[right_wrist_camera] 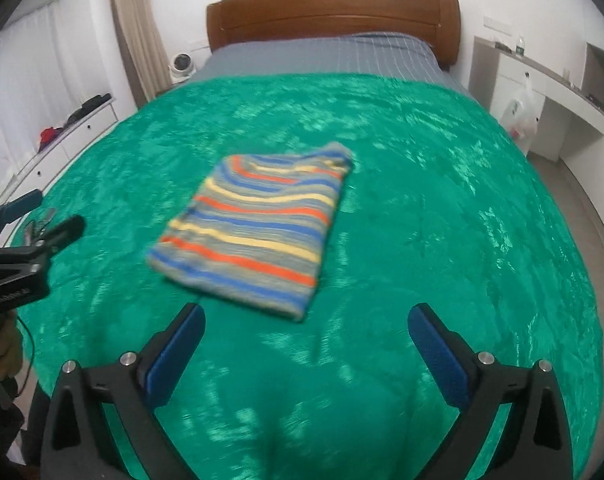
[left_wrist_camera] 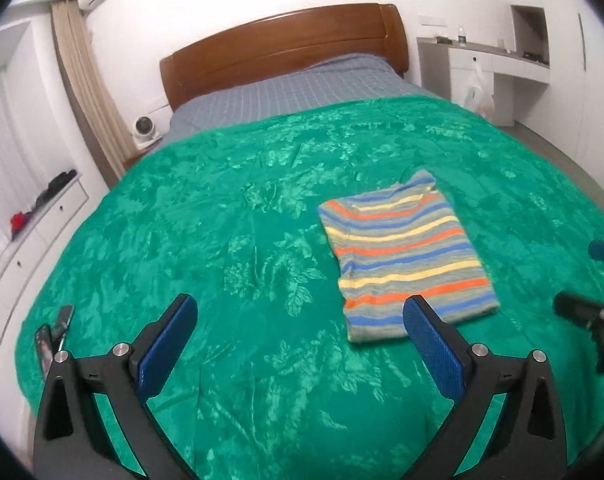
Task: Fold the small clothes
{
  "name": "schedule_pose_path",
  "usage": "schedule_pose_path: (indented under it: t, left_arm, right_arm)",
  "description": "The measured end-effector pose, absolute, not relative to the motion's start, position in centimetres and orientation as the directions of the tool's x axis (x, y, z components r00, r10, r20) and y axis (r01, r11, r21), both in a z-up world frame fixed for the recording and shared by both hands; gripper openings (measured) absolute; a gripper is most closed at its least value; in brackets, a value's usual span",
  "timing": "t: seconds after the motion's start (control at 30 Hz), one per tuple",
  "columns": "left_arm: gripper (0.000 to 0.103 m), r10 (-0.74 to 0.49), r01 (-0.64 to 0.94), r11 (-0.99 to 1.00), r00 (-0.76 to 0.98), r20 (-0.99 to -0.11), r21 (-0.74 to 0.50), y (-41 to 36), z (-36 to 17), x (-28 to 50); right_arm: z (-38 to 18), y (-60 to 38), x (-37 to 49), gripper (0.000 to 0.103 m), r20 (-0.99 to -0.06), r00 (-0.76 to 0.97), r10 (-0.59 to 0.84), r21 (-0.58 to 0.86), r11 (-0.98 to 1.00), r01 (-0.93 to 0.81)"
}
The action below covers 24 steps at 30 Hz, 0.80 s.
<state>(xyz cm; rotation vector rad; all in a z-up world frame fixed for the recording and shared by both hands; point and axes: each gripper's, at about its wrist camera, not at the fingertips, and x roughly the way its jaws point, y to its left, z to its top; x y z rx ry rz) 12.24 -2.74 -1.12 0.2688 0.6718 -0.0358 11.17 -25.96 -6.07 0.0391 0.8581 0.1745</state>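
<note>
A small striped garment [left_wrist_camera: 406,256] [right_wrist_camera: 257,224] lies folded into a flat rectangle on the green blanket [left_wrist_camera: 221,240] [right_wrist_camera: 442,200]. My left gripper [left_wrist_camera: 299,308] hangs open above the blanket, just near and left of the garment's front edge, with nothing between its blue pads. My right gripper [right_wrist_camera: 308,312] is open too, hovering short of the garment's near edge, empty. Each gripper shows at the border of the other's view: the right gripper [left_wrist_camera: 582,280] at the right, the left gripper [right_wrist_camera: 45,216] at the left with a hand below it.
The bed has a wooden headboard [left_wrist_camera: 285,48] and a grey checked sheet [left_wrist_camera: 302,88] beyond the blanket. Two phones [left_wrist_camera: 53,332] lie at the blanket's left edge. White drawers [left_wrist_camera: 41,220] stand on the left, a desk with a hanging plastic bag [left_wrist_camera: 478,92] on the right.
</note>
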Motion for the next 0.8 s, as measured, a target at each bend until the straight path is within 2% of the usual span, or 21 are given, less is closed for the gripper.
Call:
schedule_pose_path:
  t: [0.17,0.53,0.8]
  left_arm:
    - [0.103,0.043,0.102,0.975,0.786,-0.617,0.198,-2.8,-0.2,10.7]
    - [0.103,0.045,0.087,0.979,0.794,-0.606,0.186,-2.9,0.9,8.2]
    - [0.103,-0.021,0.091,0.992,0.794,-0.608,0.084,-1.1,1.4,6.5]
  right_arm:
    - [-4.5,-24.2,9.5,0.101,-0.73,0.666,0.151,0.053,0.985,-0.164]
    - [-2.6,-24.4,6.4,0.103,-0.697,0.706,0.125,0.041,0.99,-0.135]
    - [0.2,-24.4,4.4,0.103,-0.659,0.747,0.084,0.008,0.994,-0.105]
